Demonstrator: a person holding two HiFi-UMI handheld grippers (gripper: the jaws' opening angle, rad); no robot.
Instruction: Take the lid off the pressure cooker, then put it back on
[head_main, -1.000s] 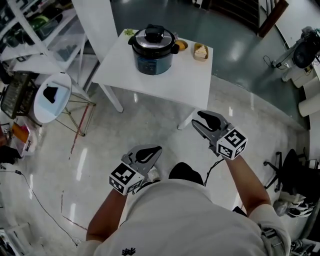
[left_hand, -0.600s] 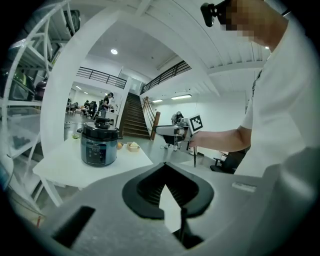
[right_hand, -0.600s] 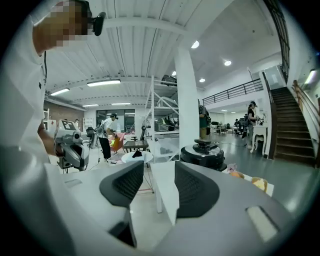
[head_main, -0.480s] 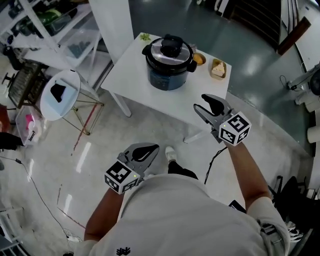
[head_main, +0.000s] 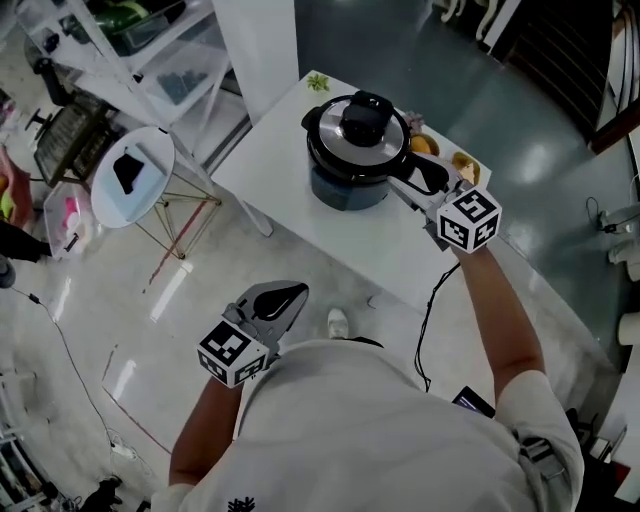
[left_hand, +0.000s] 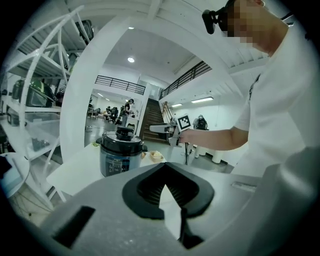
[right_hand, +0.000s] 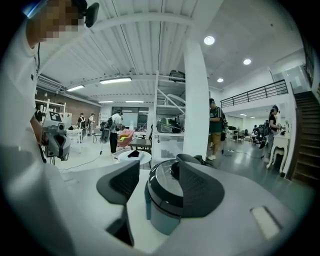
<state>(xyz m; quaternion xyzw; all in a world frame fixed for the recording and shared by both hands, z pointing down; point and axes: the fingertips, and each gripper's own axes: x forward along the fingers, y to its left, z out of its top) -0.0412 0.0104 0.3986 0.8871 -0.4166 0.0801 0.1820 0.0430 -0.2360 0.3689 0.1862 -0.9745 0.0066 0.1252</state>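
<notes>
Steel-faced and rimmed in black, the lid (head_main: 358, 140) sits shut on the pressure cooker (head_main: 340, 188), which stands on the white table (head_main: 290, 150) at twelve o'clock in the head view. The right gripper (head_main: 422, 176) is at the cooker's three o'clock, just beside its side. Its jaws have just been opening and stand spread. Its own view frames the cooker between them, but no pad presses on it. The left gripper (head_main: 290, 295) hangs back at seven o'clock, close to the person's body, with its fingers pressed together at the tips and nothing between them.

The lid looks rigid and fairly heavy, and its polished steel is probably slippery, so the dome and rim are poor places to pinch. The chunky black handle (head_main: 367, 112) at its centre is the better hold, since it is raised and narrow enough for the jaws to span. A lid like this likely needs a twist before it lifts. The pot may then turn or skate on the smooth tabletop unless the other gripper steadies it.
</notes>
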